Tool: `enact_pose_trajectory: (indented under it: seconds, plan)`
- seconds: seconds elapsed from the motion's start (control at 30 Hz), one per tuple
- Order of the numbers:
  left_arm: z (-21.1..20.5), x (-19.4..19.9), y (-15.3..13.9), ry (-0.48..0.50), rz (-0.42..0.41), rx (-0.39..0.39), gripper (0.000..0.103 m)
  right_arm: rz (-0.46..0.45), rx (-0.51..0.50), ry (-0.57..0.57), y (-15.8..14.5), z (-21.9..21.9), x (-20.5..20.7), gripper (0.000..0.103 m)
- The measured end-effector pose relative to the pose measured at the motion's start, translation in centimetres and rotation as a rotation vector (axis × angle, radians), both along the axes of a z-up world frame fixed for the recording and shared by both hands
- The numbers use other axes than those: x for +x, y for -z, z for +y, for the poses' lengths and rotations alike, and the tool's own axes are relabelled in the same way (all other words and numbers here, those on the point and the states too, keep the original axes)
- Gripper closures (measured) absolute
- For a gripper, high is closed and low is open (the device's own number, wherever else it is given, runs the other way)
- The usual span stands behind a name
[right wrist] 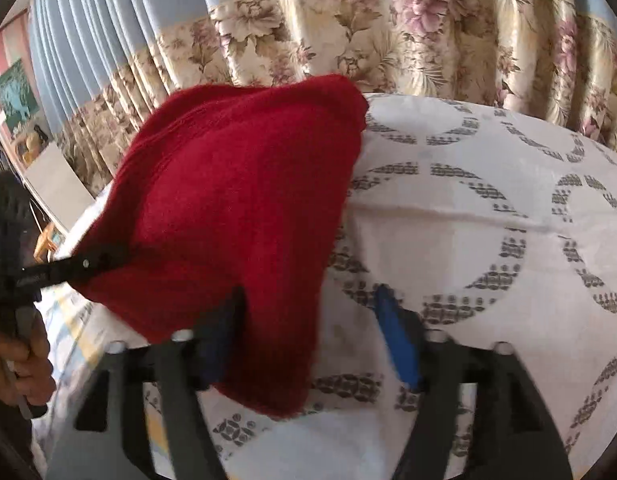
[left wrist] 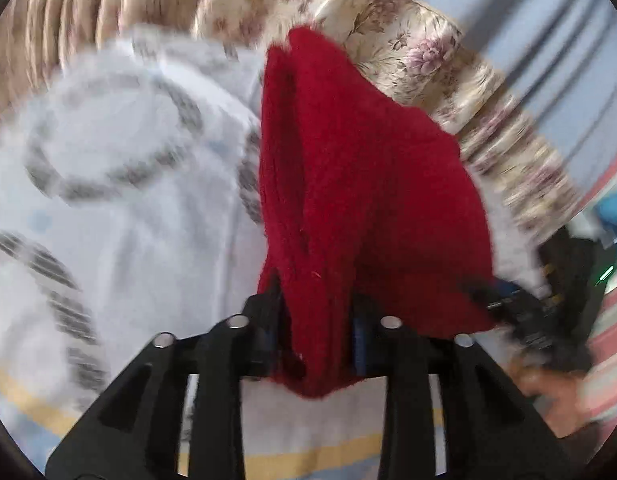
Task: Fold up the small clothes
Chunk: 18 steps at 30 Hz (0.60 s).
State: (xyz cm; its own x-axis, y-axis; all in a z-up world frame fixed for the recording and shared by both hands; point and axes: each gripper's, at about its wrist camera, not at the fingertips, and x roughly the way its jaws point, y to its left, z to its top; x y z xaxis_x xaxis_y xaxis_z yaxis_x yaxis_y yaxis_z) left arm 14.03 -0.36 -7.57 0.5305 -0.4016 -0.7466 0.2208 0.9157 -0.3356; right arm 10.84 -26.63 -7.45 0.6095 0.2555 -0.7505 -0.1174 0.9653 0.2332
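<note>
Left wrist view: the left tool occupies the lower centre of the frame, its two fingers closed narrowly on a gathered fold of the red knit garment. The garment rises from the fingers toward the upper centre, lifted clear of the bed sheet, which is white with grey ring patterns and blurred. At the right edge the right tool touches the garment's lower right corner. A floral curtain crosses the upper right.

Right wrist view: the right tool sits at the lower centre with its fingers spread wide; the garment covers the left finger, while the right, blue-padded finger stands apart over the sheet. At the left edge the left tool pinches the garment's corner, held by a hand. The curtain fills the top.
</note>
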Motion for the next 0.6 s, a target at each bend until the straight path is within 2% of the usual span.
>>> enact_pose_trajectory:
  seconds: [0.03, 0.07, 0.1, 0.13, 0.17, 0.2, 0.3, 0.37, 0.47, 0.53, 0.6]
  plan:
    - [-0.8, -0.6, -1.2, -0.024, -0.06, 0.131, 0.04, 0.001, -0.005, 0.001, -0.4, -0.1, -0.1, 0.028]
    - [-1.2, -1.2, -2.4, -0.042, -0.12, 0.207, 0.028, -0.011, -0.023, 0.012, -1.0, -0.3, -0.3, 0.025]
    - [-1.2, -1.5, -3.3, -0.046, -0.152, 0.237, 0.026, -0.03, -0.038, 0.021, -1.7, -0.5, -0.4, 0.023]
    - [-1.4, -1.7, -4.5, -0.063, -0.184, 0.284, 0.02, -0.049, -0.044, 0.03, -2.5, -0.8, -0.5, 0.02]
    - [-1.5, -1.7, -5.1, -0.079, -0.199, 0.303, 0.012, -0.062, -0.045, 0.041, -3.1, -1.1, -0.4, 0.02]
    - [-1.5, -1.5, -6.1, -0.106, -0.225, 0.325, 0.008, -0.071, -0.045, 0.054, -3.7, -1.4, -0.2, 0.019]
    - [-0.9, 0.3, -7.5, -0.147, -0.223, 0.322, 0.005, -0.091, -0.048, 0.081, -5.2, -1.4, 1.0, 0.011]
    - [-0.9, 2.1, -8.0, -0.148, -0.197, 0.259, 0.003, -0.104, -0.05, 0.096, -6.0, -1.0, 2.3, 0.009]
    - [-2.0, 5.8, -6.9, -0.147, -0.132, 0.179, 0.003, -0.103, -0.051, 0.114, -6.2, -0.2, 4.6, 0.009]
    - [-2.7, 7.5, -5.6, -0.171, -0.102, 0.202, 0.003, -0.091, -0.036, 0.124, -5.8, 0.5, 6.3, 0.009]
    - [-3.0, 8.8, -4.4, -0.17, -0.07, 0.172, 0.003, -0.074, -0.023, 0.141, -5.1, 1.0, 7.6, 0.009]
